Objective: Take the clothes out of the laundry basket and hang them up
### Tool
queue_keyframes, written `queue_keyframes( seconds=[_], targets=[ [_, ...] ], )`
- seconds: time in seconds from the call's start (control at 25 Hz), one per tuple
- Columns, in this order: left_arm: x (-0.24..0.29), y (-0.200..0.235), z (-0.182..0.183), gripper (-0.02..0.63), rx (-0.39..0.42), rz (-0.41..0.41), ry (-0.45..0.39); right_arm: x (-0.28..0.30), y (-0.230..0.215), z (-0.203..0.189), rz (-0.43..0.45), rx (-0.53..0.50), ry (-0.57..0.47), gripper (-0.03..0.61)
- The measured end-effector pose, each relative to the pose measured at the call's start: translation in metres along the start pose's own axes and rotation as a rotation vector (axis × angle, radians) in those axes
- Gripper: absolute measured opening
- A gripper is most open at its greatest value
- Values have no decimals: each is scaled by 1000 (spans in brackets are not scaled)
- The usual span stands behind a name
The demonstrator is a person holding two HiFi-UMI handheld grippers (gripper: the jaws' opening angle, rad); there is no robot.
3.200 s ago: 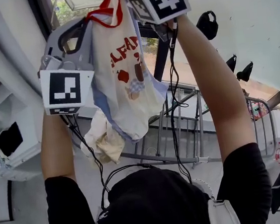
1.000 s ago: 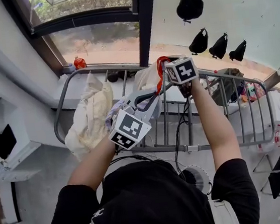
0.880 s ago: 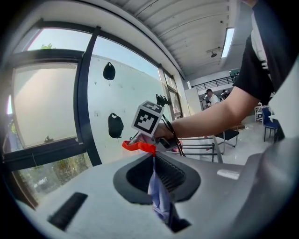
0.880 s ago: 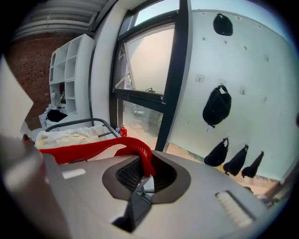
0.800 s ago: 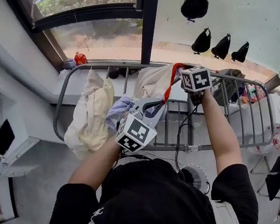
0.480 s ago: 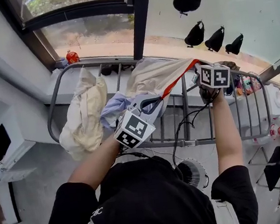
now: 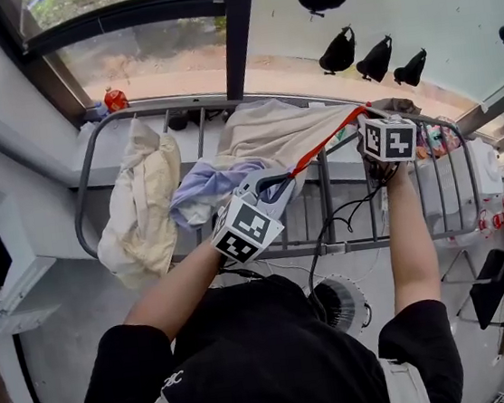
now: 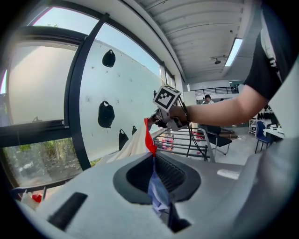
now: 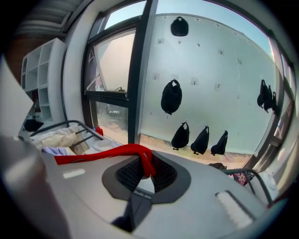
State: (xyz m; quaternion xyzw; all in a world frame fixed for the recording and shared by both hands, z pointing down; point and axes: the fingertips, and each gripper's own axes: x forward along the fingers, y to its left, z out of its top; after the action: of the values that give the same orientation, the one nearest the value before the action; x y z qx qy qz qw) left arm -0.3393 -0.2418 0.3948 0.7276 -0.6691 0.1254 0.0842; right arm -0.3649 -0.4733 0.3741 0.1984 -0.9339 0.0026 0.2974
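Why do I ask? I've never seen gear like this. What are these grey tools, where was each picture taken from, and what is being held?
A person holds a grey hand-worked clamp in each hand. The cubes with square markers are part of the clamps. The overhead picture comes from a camera on the person's head, looking steeply down. The other two come from cameras riding on each clamp, looking along its jaws. The left gripper and the right gripper are each shut on a cream garment with a red trim, held spread between them over a metal drying rack. Another pale garment hangs on the rack.
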Motion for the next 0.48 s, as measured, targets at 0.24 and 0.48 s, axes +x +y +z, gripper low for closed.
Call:
queue_keyframes(
  seconds=[0.24,0.48],
  targets=[
    [-11,13,-34,23,-49,53,73,20,52,-12,43,-132,44,38],
    [-29,30,-56,23,-90,122,111,35,119,4,149,-214,30,38]
  ],
)
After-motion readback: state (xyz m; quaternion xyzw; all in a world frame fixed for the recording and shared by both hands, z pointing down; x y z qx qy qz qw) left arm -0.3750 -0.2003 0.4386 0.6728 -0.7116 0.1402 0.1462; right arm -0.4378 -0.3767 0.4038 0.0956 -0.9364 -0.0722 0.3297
